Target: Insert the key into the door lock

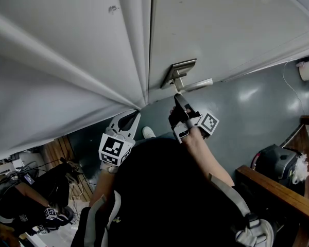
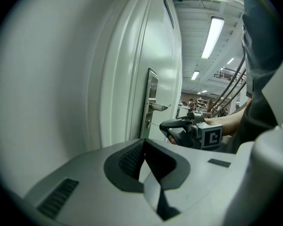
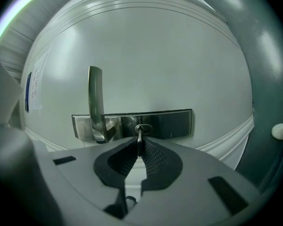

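The white door [image 1: 221,30] fills the upper head view, and its metal lock plate [image 3: 155,125] carries a lever handle [image 3: 95,102]. The left gripper [image 2: 144,147] is held lower and to the left, well apart from the plate, its jaws pressed together with nothing between them. The right gripper [image 3: 139,149] is up at the plate, jaws clamped on the key [image 3: 139,139]. The key's tip meets the keyhole [image 3: 142,128] just beside the handle's base and seems partly entered, though its depth is unclear.
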{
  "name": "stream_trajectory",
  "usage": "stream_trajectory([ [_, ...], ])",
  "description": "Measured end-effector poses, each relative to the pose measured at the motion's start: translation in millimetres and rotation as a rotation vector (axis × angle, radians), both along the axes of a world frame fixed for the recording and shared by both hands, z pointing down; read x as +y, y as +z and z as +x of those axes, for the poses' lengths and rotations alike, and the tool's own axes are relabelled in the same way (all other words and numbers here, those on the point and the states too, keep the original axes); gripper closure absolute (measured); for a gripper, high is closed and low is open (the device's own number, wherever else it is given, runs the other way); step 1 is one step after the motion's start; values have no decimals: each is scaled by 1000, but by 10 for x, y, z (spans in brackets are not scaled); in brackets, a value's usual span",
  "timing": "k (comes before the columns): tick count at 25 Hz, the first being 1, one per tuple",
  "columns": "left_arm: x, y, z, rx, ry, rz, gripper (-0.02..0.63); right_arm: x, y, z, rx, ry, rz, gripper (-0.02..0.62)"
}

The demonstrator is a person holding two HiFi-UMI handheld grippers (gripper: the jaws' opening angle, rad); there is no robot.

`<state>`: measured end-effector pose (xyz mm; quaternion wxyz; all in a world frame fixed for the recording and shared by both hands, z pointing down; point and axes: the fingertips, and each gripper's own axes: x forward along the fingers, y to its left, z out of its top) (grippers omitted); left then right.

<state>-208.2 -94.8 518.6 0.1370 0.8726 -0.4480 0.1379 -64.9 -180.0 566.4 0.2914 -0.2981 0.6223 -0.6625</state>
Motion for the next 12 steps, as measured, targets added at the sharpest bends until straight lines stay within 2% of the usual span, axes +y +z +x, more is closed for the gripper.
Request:
stream_trajectory([
  [12, -21, 1, -14, -9, -2, -1, 598, -100, -17, -83, 0, 32, -17, 563],
])
